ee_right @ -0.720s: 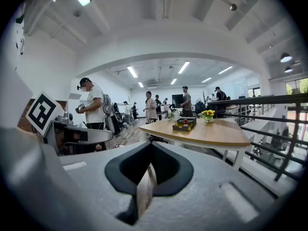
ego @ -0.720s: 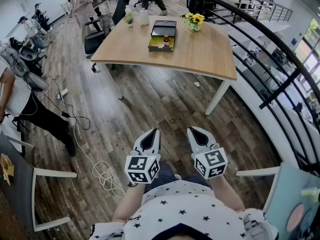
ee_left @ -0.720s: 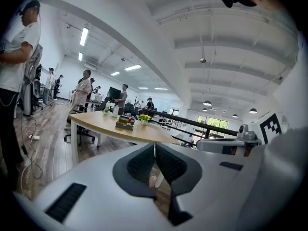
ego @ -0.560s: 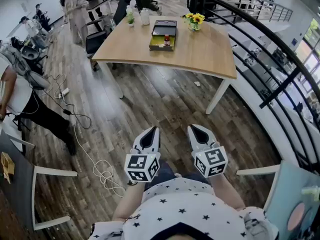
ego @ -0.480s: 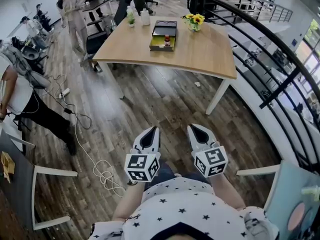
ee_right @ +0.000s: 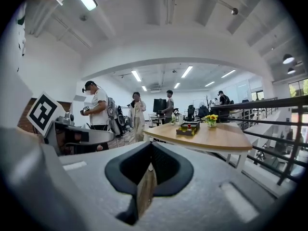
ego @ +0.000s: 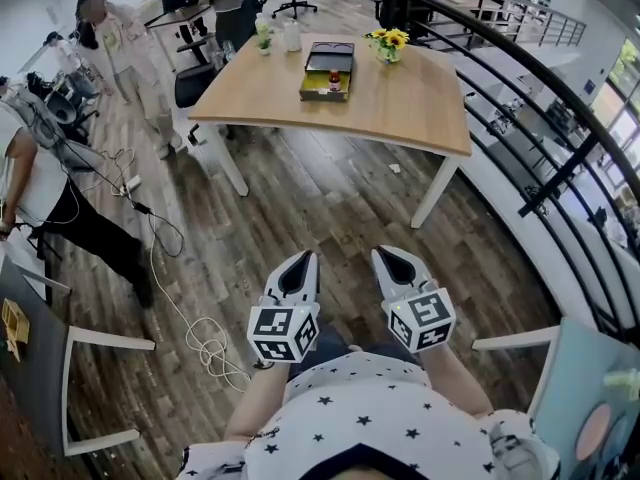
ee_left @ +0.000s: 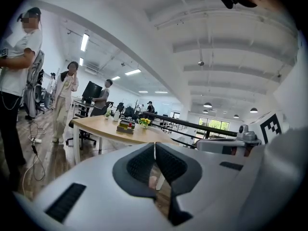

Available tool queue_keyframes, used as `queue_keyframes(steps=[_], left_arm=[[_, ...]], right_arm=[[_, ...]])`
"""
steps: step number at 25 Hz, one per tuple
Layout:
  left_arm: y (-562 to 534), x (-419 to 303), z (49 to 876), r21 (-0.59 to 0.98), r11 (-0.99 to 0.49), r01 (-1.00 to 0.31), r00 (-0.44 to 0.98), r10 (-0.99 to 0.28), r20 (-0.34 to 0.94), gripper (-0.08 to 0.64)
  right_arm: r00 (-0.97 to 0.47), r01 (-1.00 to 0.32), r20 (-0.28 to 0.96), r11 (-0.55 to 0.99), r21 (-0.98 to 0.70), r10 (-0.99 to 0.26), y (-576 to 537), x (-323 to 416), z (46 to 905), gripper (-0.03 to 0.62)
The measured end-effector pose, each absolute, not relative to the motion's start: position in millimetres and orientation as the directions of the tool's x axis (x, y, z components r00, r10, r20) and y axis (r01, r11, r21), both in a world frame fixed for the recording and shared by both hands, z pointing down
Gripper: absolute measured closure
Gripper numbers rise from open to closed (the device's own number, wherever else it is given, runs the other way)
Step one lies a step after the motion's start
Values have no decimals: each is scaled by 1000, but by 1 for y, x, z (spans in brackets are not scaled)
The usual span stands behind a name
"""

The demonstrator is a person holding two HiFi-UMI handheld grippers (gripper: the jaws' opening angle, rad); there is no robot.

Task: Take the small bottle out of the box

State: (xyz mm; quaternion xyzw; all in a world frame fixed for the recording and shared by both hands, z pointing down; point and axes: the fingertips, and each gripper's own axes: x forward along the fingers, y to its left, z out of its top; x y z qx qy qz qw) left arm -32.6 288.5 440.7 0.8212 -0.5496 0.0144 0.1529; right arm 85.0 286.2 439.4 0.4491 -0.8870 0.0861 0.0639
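In the head view, the left gripper [ego: 299,271] and the right gripper [ego: 390,265] are hovering side by side over the wooden floor [ego: 300,218], close in front of the person's starred shirt [ego: 360,418]. Each is keeping its jaws pressed together on nothing. Well ahead, the box [ego: 327,71] is lying on the wooden table [ego: 400,108], and the small bottle [ego: 334,82] with a red cap is standing in its near part. A vase of yellow flowers [ego: 388,43] is sitting near the box's right.

In the left gripper view, the jaws are meeting along a closed seam, with the table and box far beyond them.

In the right gripper view, the jaws are likewise touching with nothing between them. The red-capped bottle is showing in the box on the distant table.
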Motion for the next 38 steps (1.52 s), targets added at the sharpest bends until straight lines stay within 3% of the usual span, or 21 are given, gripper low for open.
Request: queue_keyframes(steps=[5,8,28,38], left_arm=[[292,-27,440,243,-351,-904,399,-897,189,549],[294,-24,442,250,-355,-901,405,-895,187,508],[256,-22,449,264,-352,-898,407,-893,194,414],[173,-32,455,276,-359,-892,418,-886,199,413]], right_arm=[[-575,-817,195,569,-89,-795,286,93,440,586],[-570,-820,208,567,-83,-795,287,95,443,586],[-619,-785,216,603,-139,-756,246,91,453,414],[-602,-798,221,582,-157,-767,165,86,456,407]])
